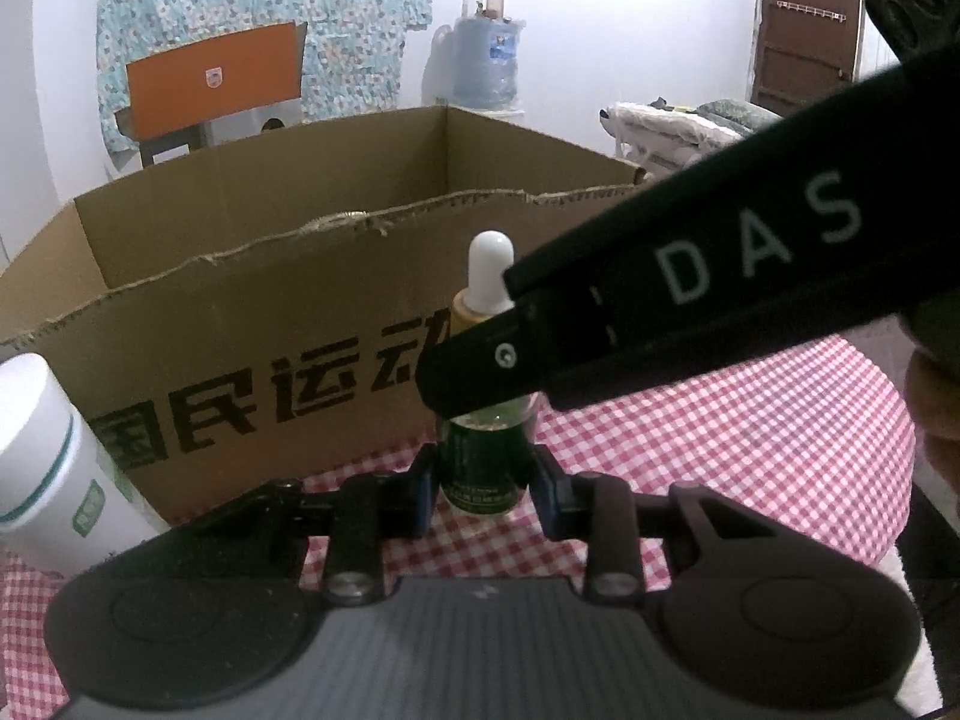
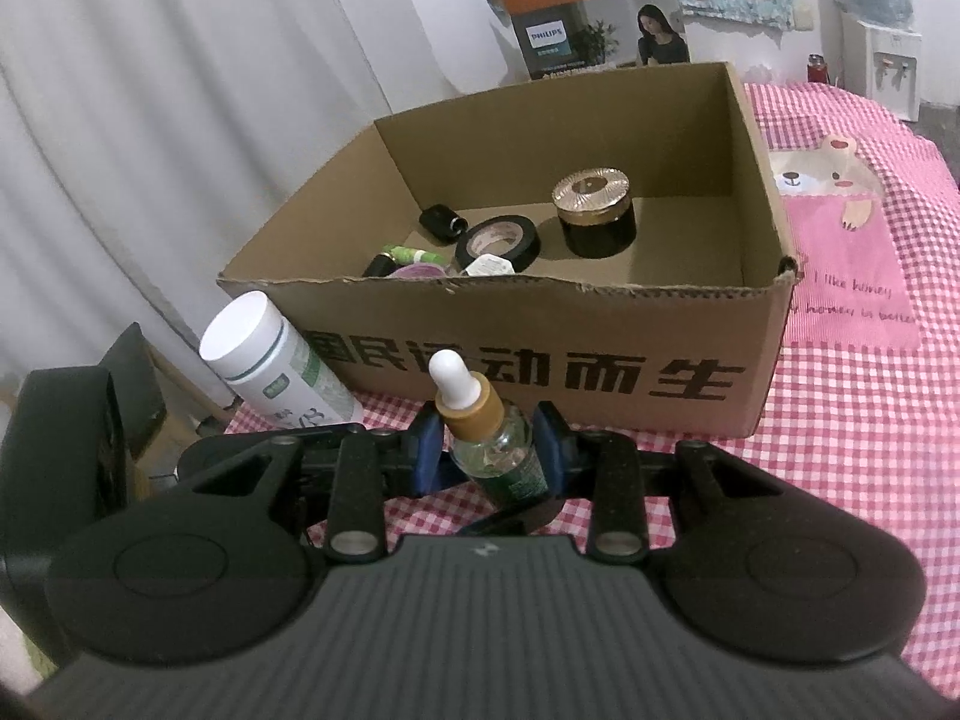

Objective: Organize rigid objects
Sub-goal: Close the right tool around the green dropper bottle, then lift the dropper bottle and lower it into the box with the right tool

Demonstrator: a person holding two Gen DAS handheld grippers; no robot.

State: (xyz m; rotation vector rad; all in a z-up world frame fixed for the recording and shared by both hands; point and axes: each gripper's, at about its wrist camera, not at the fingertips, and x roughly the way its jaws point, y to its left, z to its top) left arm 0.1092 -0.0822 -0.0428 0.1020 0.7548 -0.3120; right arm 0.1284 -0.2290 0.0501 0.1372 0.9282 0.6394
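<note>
A small dropper bottle (image 1: 483, 462) with green glass, a tan collar and a white bulb stands on the checked cloth in front of the cardboard box (image 1: 240, 300). My left gripper (image 1: 483, 474) is shut on its base, pads on both sides. A black finger (image 1: 540, 348) of my right gripper crosses its middle. In the right wrist view the dropper bottle (image 2: 492, 450) leans left between the blue pads of my right gripper (image 2: 489, 444), which is shut on it. The box (image 2: 540, 372) holds a gold-lidded jar (image 2: 594, 216), a black tape roll (image 2: 498, 240) and several small items.
A white bottle with a green label (image 2: 270, 360) leans at the box's left front corner, also visible as the white bottle (image 1: 42, 450). The pink checked cloth (image 2: 840, 450) with a bear print spreads right. A white curtain (image 2: 150, 120) hangs left; an orange carton (image 1: 210, 78) stands behind.
</note>
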